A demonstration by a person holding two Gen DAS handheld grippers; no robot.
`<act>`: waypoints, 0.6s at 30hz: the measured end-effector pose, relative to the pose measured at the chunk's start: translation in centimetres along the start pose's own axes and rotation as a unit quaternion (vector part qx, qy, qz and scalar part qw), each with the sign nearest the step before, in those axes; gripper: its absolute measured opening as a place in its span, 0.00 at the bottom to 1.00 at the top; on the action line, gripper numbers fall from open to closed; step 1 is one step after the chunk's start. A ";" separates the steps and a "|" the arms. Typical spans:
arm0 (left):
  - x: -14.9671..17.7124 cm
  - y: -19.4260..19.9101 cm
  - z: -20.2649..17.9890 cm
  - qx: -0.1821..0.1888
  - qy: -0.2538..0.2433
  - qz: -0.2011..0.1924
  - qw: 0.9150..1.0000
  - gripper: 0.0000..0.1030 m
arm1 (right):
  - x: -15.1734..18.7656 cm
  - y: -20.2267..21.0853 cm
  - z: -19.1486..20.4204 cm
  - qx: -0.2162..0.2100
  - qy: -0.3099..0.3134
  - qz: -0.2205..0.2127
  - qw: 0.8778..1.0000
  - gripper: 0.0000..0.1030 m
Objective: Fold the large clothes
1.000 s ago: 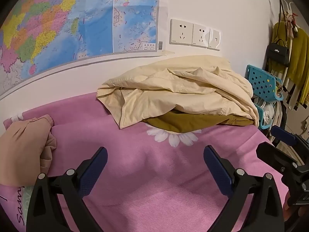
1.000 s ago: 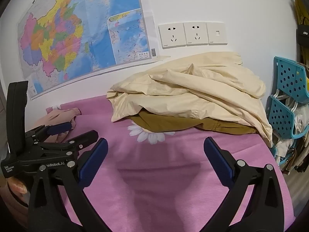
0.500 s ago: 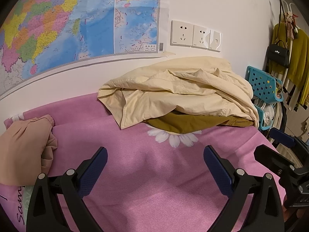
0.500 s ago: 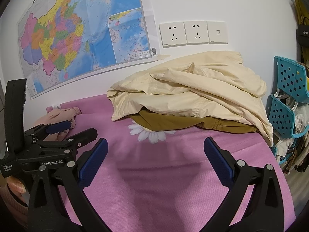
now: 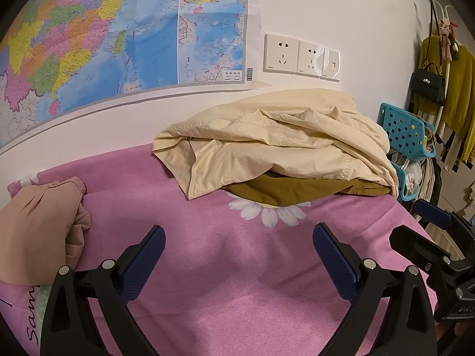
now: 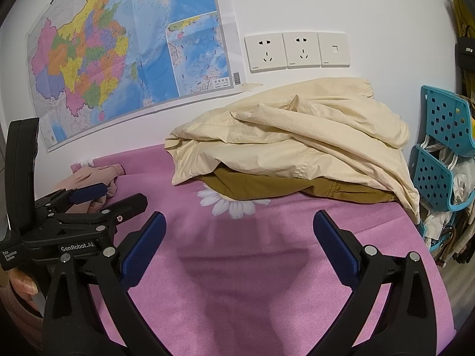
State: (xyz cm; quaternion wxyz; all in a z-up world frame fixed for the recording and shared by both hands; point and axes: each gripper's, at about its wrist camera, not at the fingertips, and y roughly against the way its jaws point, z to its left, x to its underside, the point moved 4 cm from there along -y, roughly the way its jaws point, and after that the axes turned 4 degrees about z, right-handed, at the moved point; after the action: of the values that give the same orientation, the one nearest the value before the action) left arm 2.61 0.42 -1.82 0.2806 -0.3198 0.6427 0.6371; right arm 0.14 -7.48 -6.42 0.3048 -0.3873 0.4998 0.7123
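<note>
Left gripper: wide open, holding nothing. Blue pads far apart, low in the frame, with only pink bed cover between them. Right gripper: just the same, wide open and empty, over the same pink cover. Side by side, both pointing the same way, toward the wall.

Straight ahead of both, in the upper middle of each frame: the pile of clothes. On top, a big cream shirt, all bunched up and not folded. Under it, a brown garment peeking out at the front edge, partly over a white daisy print. Not touching any finger; well apart from both, with bare cover in between.

Long side of the pile: left to right across the frame, along the wall, so crosswise to the fingers. Loose cream corner at the left end, the thick heap toward the right end, close to the blue basket.

Hard to tell which gripper is nearer, since the lens bends things; perhaps about equal, with the left end closer to the left one and the right end closer to the right one.

Off at the left edge: a peach cloth, beside the left gripper, not held. Likely next: reach forward, one gripper to each end.
</note>
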 end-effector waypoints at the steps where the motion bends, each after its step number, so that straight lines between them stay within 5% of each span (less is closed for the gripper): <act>1: 0.0 0.0 0.0 -0.001 0.000 0.000 1.000 0.93 | 0.0 0.0 0.0 0.000 0.000 0.000 1.000 0.95; 18: -0.1 0.0 0.0 -0.002 0.000 0.001 1.000 0.93 | 0.0 0.0 -0.1 0.001 -0.001 0.001 1.000 0.95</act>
State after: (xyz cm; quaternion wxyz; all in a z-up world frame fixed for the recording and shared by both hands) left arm 2.69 0.43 -1.76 0.2797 -0.3200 0.6414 0.6388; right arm 0.11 -7.58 -6.46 0.3047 -0.3862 0.5004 0.7125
